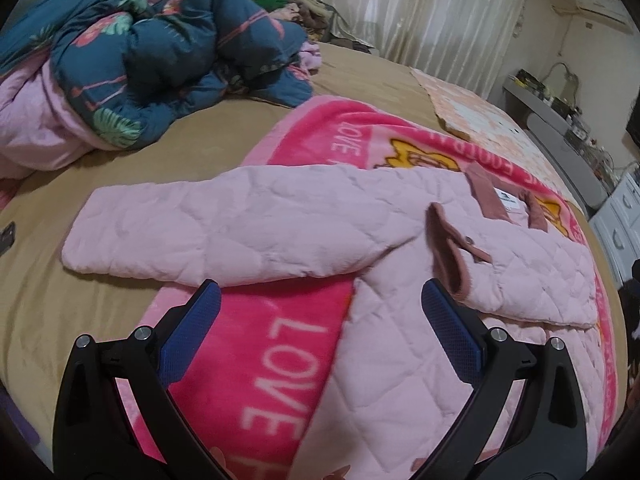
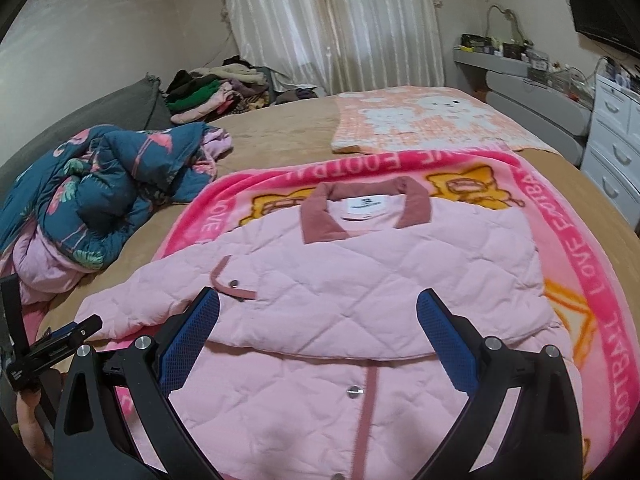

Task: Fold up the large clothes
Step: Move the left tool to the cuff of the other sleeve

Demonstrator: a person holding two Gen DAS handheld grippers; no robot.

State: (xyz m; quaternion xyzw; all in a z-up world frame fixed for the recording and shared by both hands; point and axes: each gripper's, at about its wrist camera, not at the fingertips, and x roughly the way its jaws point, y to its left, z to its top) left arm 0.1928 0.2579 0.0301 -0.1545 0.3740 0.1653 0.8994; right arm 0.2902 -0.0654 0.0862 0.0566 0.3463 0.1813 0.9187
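A pale pink quilted jacket (image 2: pixel 360 280) with a dusty-rose collar (image 2: pixel 324 224) lies front-up on a bright pink blanket (image 2: pixel 568 240) on the bed. One sleeve is folded across its chest, cuff (image 2: pixel 232 284) at left. The other sleeve (image 1: pixel 208 232) stretches out flat to the left. My left gripper (image 1: pixel 320 312) is open and empty, hovering just above the jacket's side below that sleeve. My right gripper (image 2: pixel 318 316) is open and empty above the jacket's chest. The left gripper also shows at the right wrist view's left edge (image 2: pixel 60 340).
A crumpled teal floral quilt (image 1: pixel 160 48) lies at the bed's far left on the tan sheet (image 1: pixel 208 140). An orange patterned blanket (image 2: pixel 420 124) lies beyond the pink one. A clothes pile (image 2: pixel 216 88) sits by the curtain. White drawers (image 2: pixel 616 152) stand at right.
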